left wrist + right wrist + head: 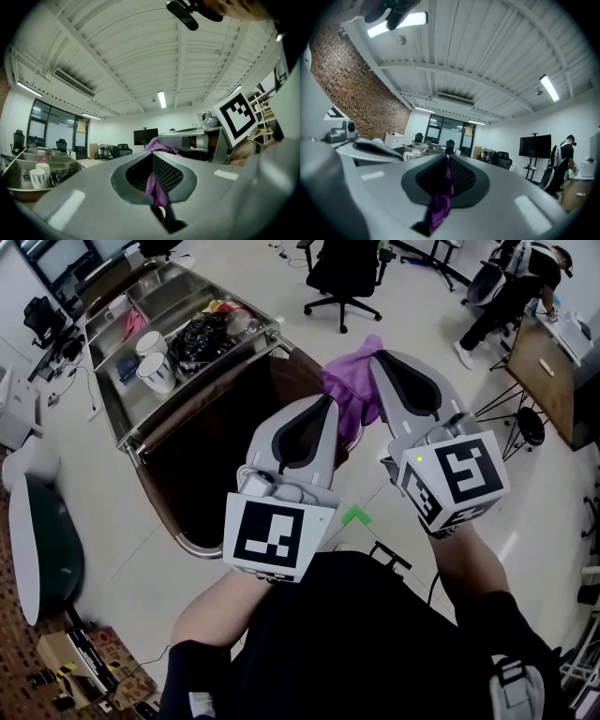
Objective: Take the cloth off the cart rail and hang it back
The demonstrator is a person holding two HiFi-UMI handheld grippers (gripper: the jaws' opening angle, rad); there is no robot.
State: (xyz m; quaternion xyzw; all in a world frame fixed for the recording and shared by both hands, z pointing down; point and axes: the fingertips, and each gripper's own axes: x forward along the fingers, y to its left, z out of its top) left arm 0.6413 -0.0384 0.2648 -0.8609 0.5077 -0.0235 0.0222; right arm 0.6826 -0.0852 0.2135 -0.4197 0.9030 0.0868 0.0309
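Left gripper (pixel 322 407) and right gripper (pixel 379 364) are each closed on the purple cloth (pixel 352 395). The cloth is bunched between them and held clear of the cart rail (pixel 206 385). Recommended: spread the grippers to stretch the cloth, carry it level over the rail, lower it evenly, then release.

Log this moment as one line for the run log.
left gripper: shut on cloth | right gripper: shut on cloth | cloth: purple, bunched between both | cart: ahead-left
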